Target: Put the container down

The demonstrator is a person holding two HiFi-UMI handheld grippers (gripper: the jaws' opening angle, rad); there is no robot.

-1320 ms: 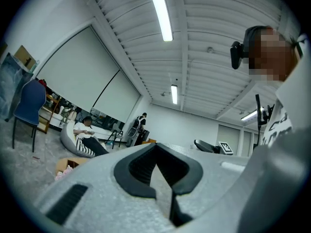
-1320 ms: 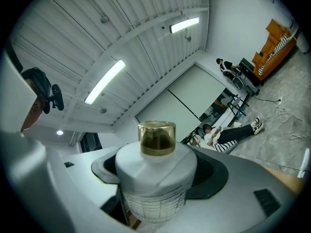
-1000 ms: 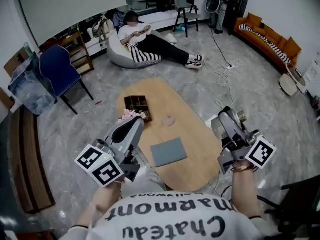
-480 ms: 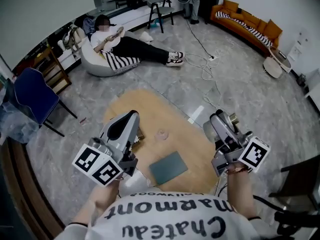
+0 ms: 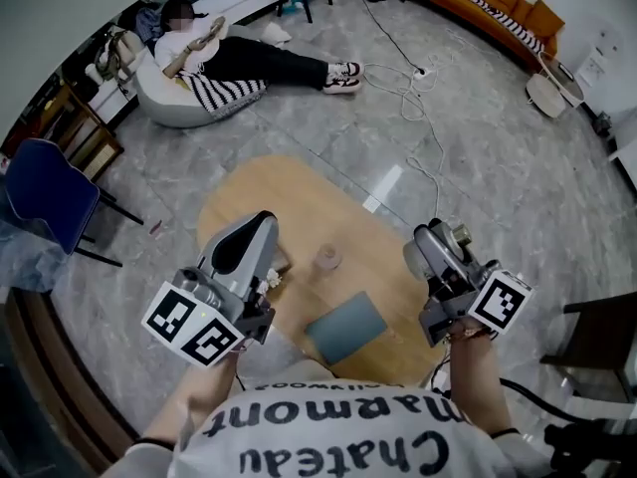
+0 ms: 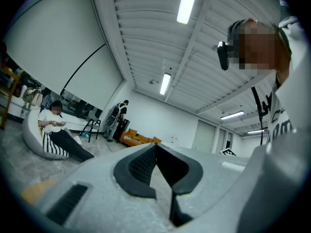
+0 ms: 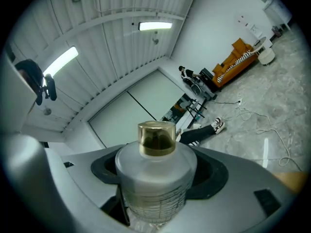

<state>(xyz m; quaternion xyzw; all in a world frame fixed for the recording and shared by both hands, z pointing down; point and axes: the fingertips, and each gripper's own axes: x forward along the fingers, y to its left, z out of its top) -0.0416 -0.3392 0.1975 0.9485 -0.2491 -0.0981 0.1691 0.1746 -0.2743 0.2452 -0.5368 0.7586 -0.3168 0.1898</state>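
The container is a frosted glass bottle (image 7: 155,176) with a gold cap (image 7: 156,138). My right gripper (image 5: 430,246) is shut on it, and the dark pads (image 7: 216,174) press its sides. In the head view the bottle (image 5: 458,235) is held in the air beside the right edge of the oval wooden table (image 5: 343,212). My left gripper (image 5: 259,232) hangs over the table's left side, pointing up and away. Its jaws (image 6: 156,152) are closed together with nothing between them.
On the table lie a grey-blue pad (image 5: 346,327) and a small round cup (image 5: 328,258). Pale flowers (image 5: 275,278) peek out beside the left gripper. A person (image 5: 214,53) sits on the floor, with cables (image 5: 408,78), a blue chair (image 5: 40,192) and an orange sofa (image 5: 488,3) around.
The head view has tipped down and swung, so the table now sits under and between the grippers. The left gripper now covers the compartment box. The right gripper still holds the bottle.
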